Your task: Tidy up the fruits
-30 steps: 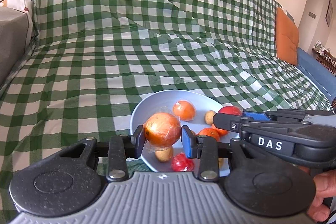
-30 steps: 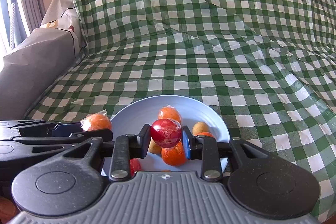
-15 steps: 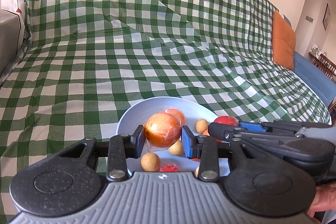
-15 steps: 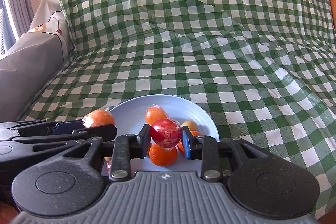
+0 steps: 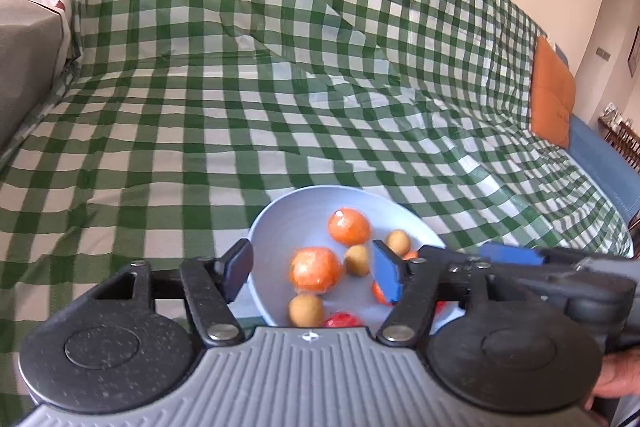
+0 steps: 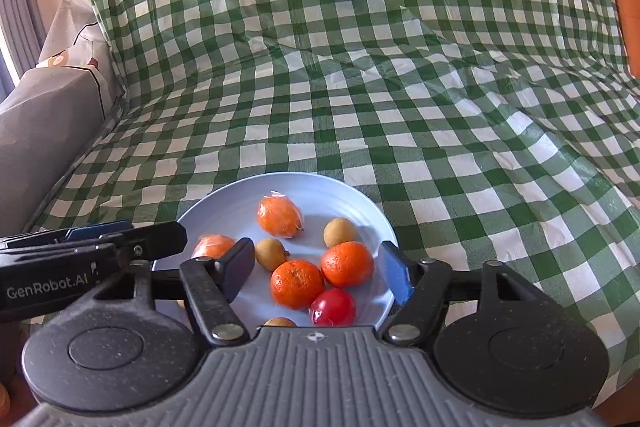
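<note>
A pale blue plate [image 6: 352, 195] [image 5: 288, 219] lies on the checked cloth. It holds several wrapped oranges [image 6: 279, 217], small tan fruits [image 6: 339, 232] and a red fruit [image 6: 333, 307]. My left gripper [image 5: 312, 273] is open just above the plate, with a wrapped orange [image 5: 316, 269] blurred on the plate between its fingers. My right gripper [image 6: 316, 273] is open and empty above the plate's near side. The red fruit lies on the plate just below it. Each gripper shows at the edge of the other view.
A green and white checked cloth [image 6: 400, 87] covers a sofa seat and back. An orange cushion [image 5: 552, 95] leans at the far right. A grey covered armrest [image 6: 44, 131] rises at the left.
Both grippers have opened. The left one let go of the wrapped orange, and the right one let go of the red fruit. Both fruits are now on the plate.
</note>
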{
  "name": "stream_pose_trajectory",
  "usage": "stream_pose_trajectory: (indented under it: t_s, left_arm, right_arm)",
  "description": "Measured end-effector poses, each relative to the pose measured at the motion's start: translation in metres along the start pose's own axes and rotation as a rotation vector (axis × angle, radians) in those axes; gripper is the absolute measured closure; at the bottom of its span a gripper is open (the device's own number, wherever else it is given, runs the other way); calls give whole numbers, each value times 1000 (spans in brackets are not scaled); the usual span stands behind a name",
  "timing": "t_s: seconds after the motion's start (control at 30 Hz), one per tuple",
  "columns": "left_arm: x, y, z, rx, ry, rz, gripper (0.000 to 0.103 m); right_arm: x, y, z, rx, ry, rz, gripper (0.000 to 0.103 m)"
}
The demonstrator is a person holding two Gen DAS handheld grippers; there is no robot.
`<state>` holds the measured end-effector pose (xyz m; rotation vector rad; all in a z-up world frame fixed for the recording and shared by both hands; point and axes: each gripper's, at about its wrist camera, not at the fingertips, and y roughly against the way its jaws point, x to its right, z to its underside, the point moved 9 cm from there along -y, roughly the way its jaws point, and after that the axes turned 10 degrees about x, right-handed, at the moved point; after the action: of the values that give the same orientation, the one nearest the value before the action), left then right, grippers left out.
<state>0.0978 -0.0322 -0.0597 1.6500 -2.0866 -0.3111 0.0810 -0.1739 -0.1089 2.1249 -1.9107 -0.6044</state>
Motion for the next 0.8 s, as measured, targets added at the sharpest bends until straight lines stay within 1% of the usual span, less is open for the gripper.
stream_pose_trajectory:
  t_s: [0.03, 0.1, 0.27, 0.37, 0.47, 0.6, 0.77, 0.8]
  left_arm:
    - [-2, 3, 1, -3, -3, -9, 27]
    - [-5, 9, 3, -7, -10, -26, 25]
    - [-7, 29, 3, 2, -31, -48, 21]
    - [-5, 39, 3, 8, -55, -58, 20]
    - [-3, 45, 6, 3, -74, -71, 19]
    - [-3, 53, 10, -5, -65, -85, 19]
    - [0, 64, 14, -7, -98, -98, 14]
    - [-1, 66, 14, -11, -95, -105, 9]
  right_arm:
    - [1, 1, 0, 0, 3, 9, 22]
    - [3, 6, -1, 4, -4, 16, 12]
    - [5, 23, -6, 40, -11, 10, 3]
    - [7, 32, -7, 47, -15, 9, 1]
    - [8, 41, -8, 50, -18, 11, 1]
    - [5, 55, -13, 50, -22, 5, 1]
    - [-4, 80, -16, 76, 3, -27, 1]
    - [-6, 84, -15, 76, 15, -27, 1]
